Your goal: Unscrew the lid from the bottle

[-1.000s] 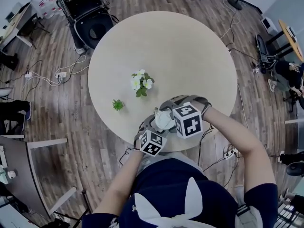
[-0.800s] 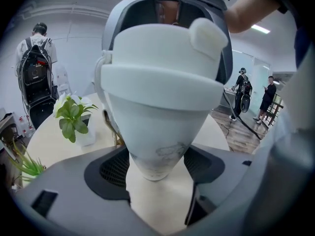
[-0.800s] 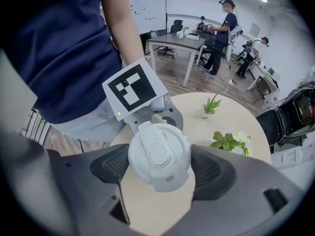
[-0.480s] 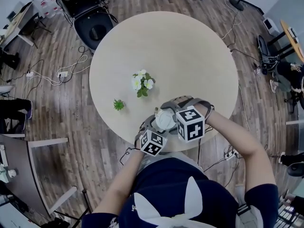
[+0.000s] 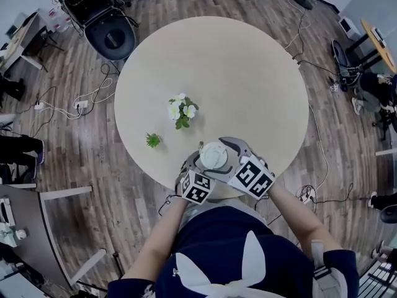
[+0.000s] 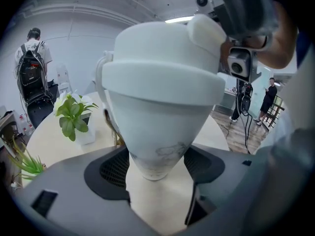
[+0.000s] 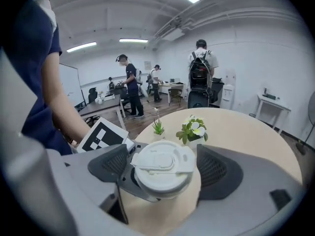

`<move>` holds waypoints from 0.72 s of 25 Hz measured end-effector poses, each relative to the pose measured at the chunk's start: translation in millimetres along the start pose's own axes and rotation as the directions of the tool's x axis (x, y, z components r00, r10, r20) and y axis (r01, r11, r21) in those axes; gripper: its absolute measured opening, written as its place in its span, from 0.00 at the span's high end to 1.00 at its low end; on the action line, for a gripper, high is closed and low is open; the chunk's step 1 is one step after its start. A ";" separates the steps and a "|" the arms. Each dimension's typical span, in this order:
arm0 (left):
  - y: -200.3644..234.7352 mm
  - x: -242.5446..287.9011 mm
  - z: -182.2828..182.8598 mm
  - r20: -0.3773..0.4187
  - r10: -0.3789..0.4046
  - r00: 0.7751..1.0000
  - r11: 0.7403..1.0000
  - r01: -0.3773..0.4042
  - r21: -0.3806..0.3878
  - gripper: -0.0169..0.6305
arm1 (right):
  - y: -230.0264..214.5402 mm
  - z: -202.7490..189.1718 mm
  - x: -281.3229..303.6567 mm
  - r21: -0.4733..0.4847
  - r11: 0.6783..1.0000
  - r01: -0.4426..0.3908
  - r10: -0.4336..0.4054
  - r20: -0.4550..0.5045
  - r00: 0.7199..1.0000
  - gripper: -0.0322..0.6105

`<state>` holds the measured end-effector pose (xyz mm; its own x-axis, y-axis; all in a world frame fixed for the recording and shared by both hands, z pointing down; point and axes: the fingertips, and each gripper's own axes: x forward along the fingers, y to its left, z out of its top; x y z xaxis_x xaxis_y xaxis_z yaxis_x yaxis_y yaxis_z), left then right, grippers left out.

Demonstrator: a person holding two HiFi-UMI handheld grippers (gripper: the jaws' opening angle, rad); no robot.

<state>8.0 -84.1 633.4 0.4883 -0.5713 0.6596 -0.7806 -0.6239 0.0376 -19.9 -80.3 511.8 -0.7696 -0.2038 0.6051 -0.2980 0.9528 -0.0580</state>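
A round beige table stands on wood-plank floor, cables and black chair nearby.

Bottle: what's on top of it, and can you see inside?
A white lid with a flip tab sits on the bottle, covering its whole mouth. The inside is hidden beneath it.

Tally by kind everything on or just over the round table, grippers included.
White bottle: 1
Potted plants: 2, a white-flowered plant and a small green plant
Grippers: 2, the left gripper and the right gripper
Total: 5
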 end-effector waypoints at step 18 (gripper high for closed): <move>-1.4 1.2 -1.4 -0.006 -0.006 1.000 1.000 0.006 -0.017 0.45 | -8.3 -11.2 8.9 0.130 0.963 0.237 -0.243 0.032 0.969 0.29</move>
<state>9.2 -83.2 635.2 0.4908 -0.5646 0.6636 -0.7841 -0.6183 0.0538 -17.9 -87.5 526.6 -0.6919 -0.4364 0.5752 -0.5425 0.8399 -0.0153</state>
